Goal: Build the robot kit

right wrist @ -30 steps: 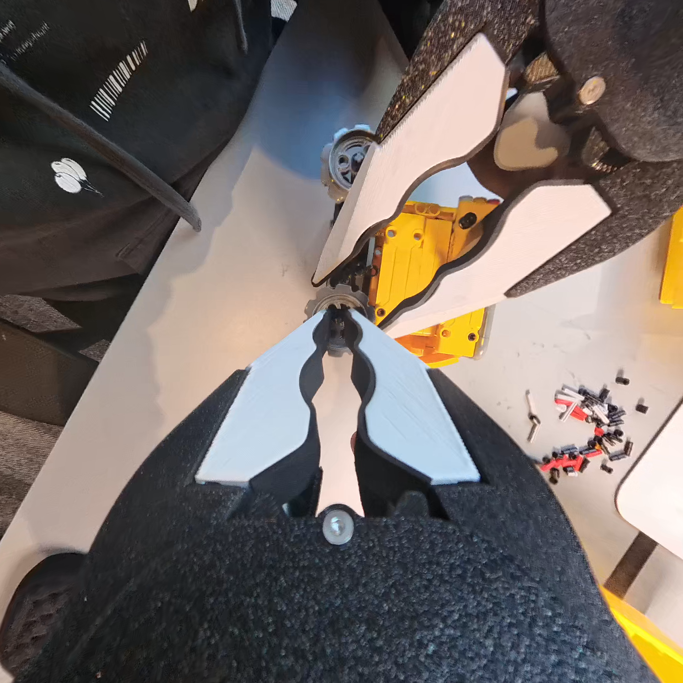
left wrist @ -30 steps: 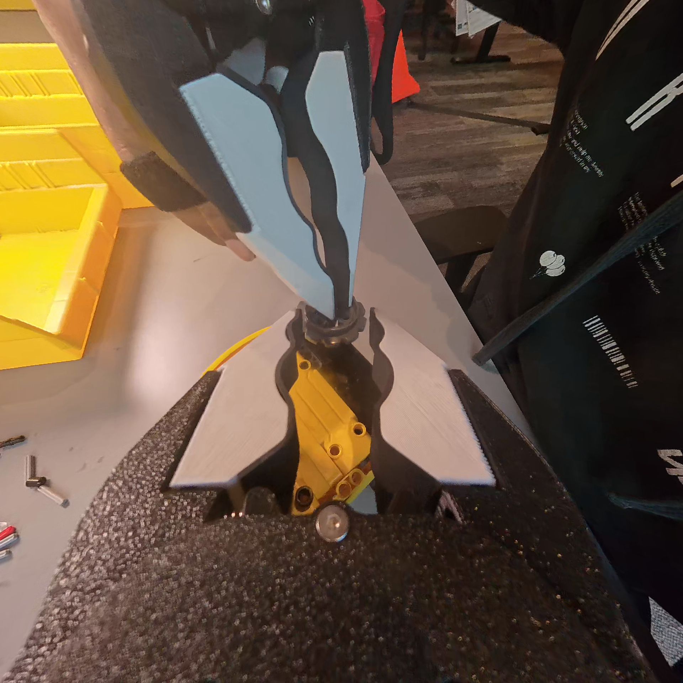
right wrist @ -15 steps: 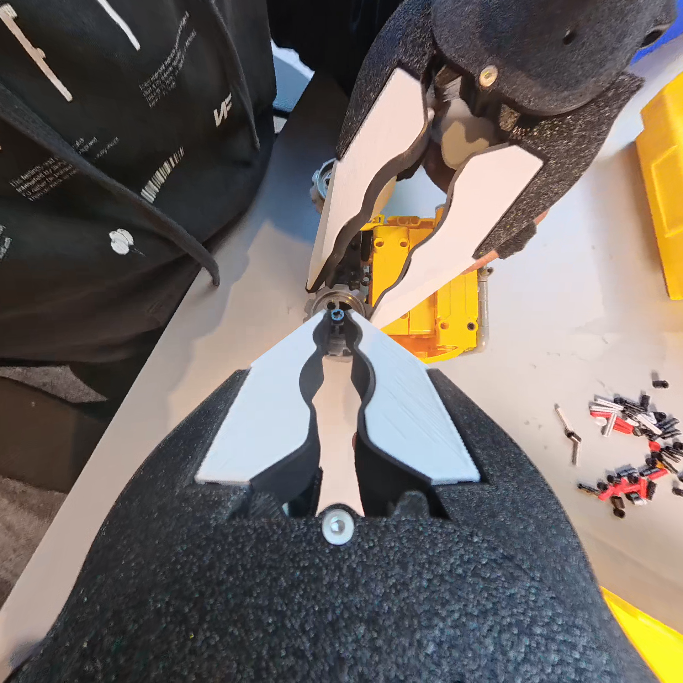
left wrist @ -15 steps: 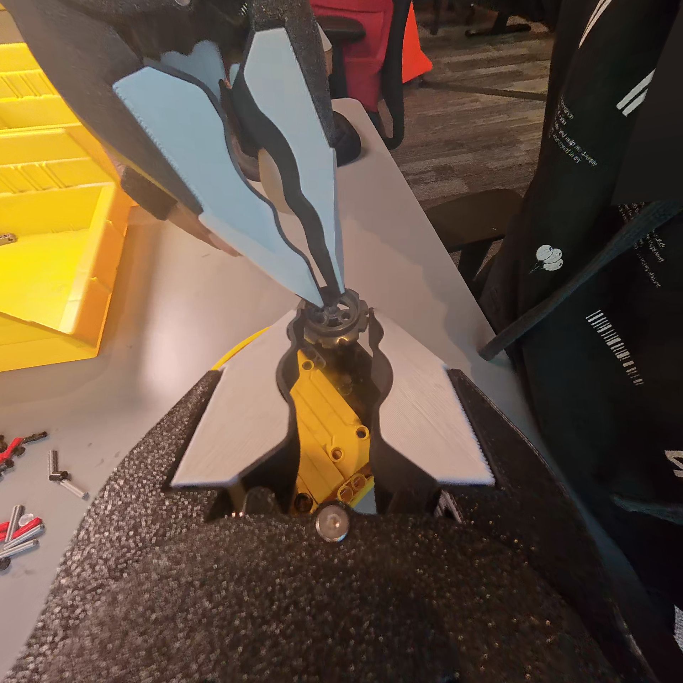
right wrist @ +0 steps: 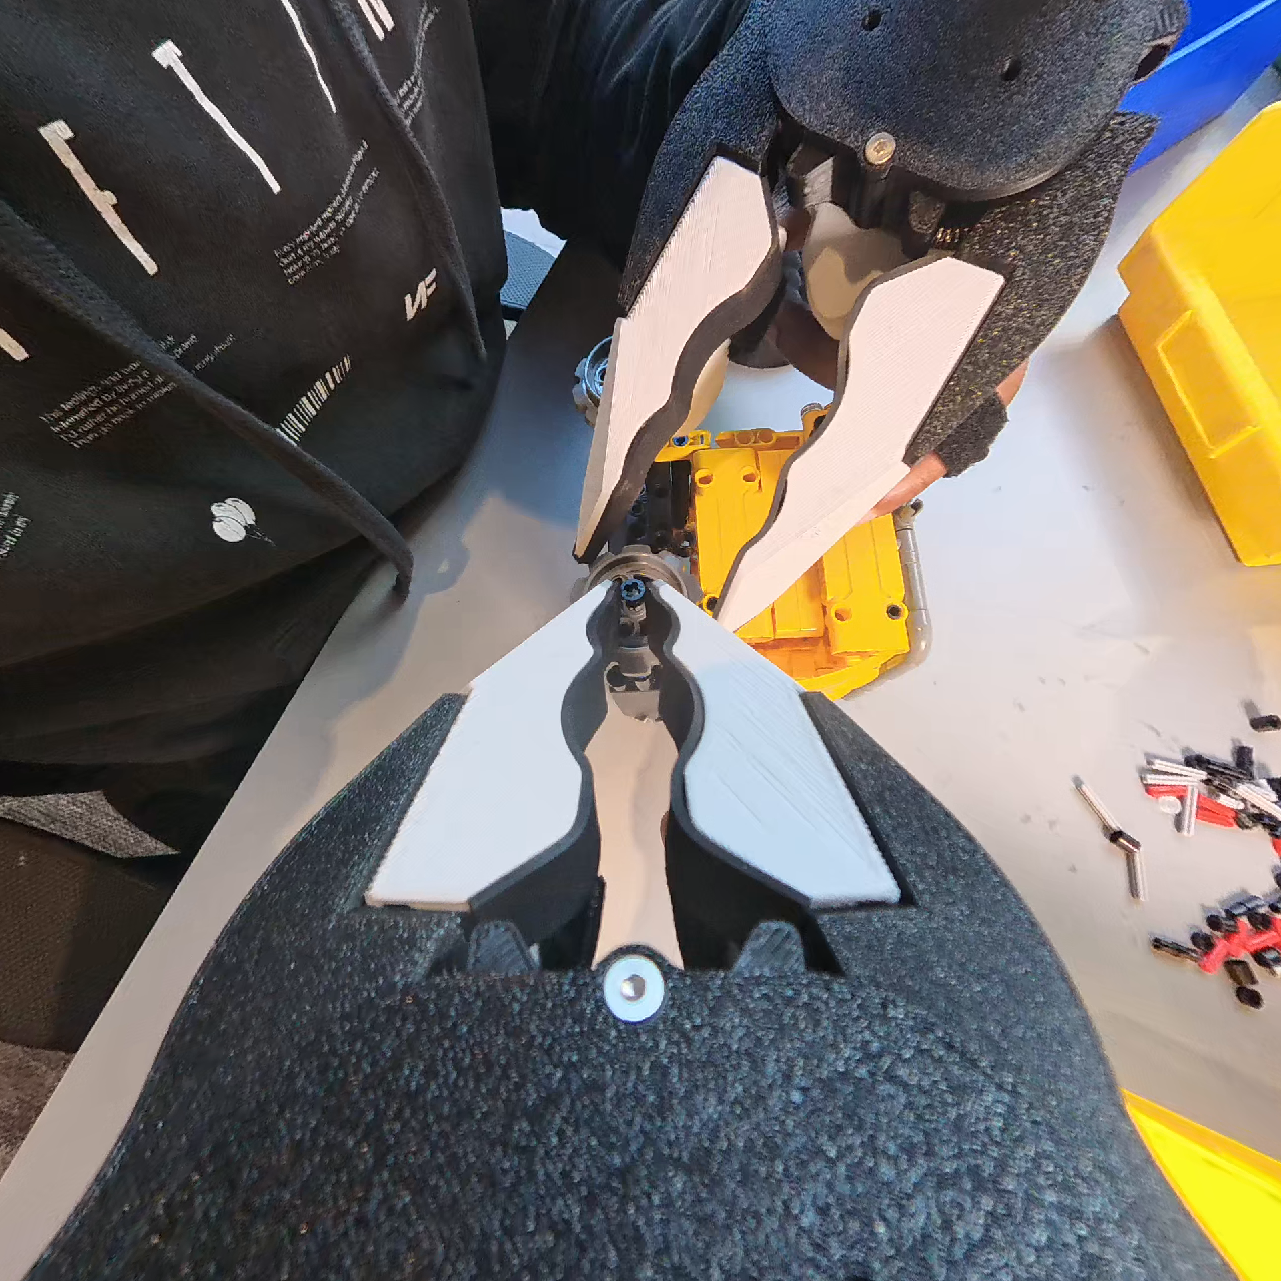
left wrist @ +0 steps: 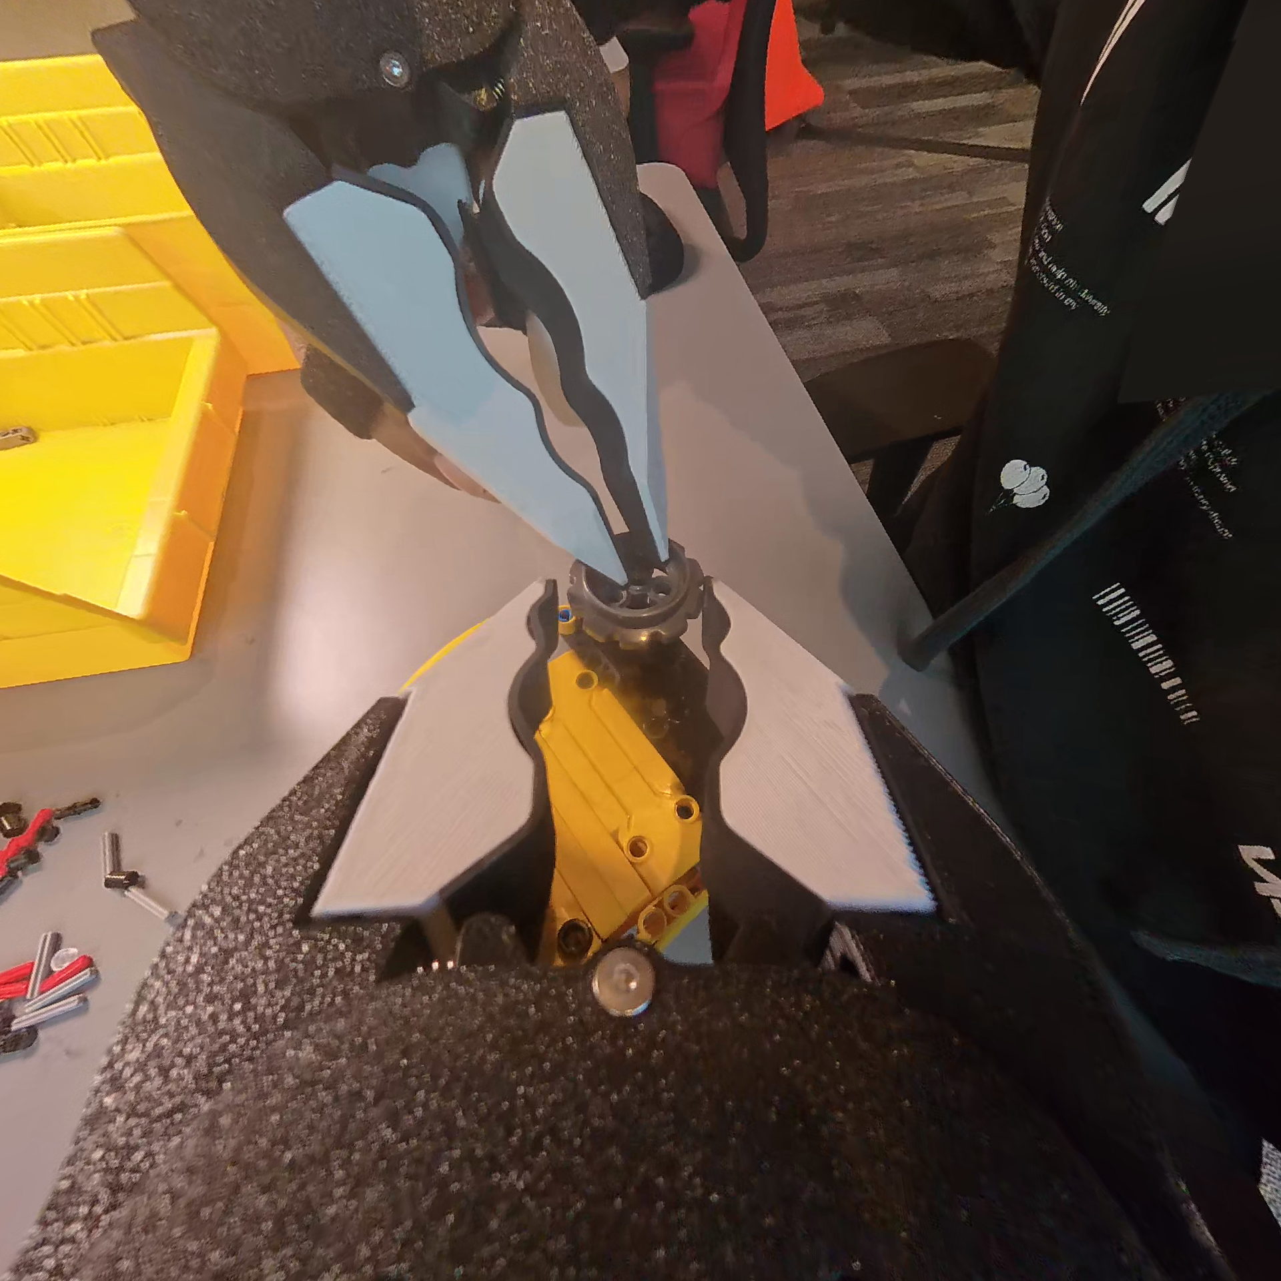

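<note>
While left gripper (left wrist: 627,610) straddles yellow assy (left wrist: 610,783), right gripper (right wrist: 632,589) pinches black axle (right wrist: 632,624)

Yellow brick assembly (left wrist: 610,783), dark grey toothed wheel (left wrist: 634,603), red-and-black loose pins (right wrist: 1220,811).

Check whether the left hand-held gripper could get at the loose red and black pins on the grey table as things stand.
Probably not yet: the left hand-held gripper is closed around the yellow brick-built assembly. The loose red and black pins lie unobstructed on the grey table.
</note>
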Demonstrator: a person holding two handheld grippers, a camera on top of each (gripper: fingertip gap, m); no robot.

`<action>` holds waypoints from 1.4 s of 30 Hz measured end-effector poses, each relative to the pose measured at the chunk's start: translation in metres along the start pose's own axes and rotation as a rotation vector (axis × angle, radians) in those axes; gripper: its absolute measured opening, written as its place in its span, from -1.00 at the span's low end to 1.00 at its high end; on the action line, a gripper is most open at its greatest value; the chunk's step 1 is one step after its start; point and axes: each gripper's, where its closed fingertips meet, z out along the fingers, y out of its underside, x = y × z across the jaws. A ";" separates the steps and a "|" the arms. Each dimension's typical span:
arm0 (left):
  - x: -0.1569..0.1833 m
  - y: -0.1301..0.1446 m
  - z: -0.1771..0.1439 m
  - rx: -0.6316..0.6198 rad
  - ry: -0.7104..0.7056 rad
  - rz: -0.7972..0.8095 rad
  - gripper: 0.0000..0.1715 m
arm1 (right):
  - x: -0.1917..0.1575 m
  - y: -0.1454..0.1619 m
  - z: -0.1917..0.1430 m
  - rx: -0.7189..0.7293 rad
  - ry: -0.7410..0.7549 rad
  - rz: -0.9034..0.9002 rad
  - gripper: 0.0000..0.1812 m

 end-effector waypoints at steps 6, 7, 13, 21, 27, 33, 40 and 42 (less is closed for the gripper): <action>-0.001 0.001 0.001 -0.002 -0.009 0.007 -0.57 | 0.001 0.001 -0.001 0.033 -0.002 0.012 -0.93; -0.001 0.000 0.001 -0.001 -0.010 0.006 -0.57 | 0.002 0.001 -0.002 0.036 -0.004 0.013 -0.93; 0.000 0.000 0.001 0.004 -0.001 0.012 -0.57 | 0.000 0.003 -0.003 0.063 -0.037 0.024 -0.93; 0.003 -0.002 0.002 0.034 0.032 -0.003 -0.64 | -0.001 0.001 0.000 0.050 -0.069 -0.019 -0.93; 0.002 -0.002 0.002 0.038 0.027 -0.015 -0.64 | 0.000 -0.003 0.001 0.030 -0.065 -0.037 -0.93; 0.003 -0.002 0.002 0.021 0.014 -0.002 -0.64 | 0.000 -0.002 0.001 -0.019 -0.081 -0.034 -0.93; 0.006 -0.001 0.002 0.007 0.013 0.008 -0.63 | -0.004 -0.002 0.002 -0.031 -0.083 -0.024 -0.93; 0.006 -0.001 0.002 0.006 0.013 0.008 -0.63 | -0.004 -0.001 0.002 -0.047 -0.079 -0.042 -0.93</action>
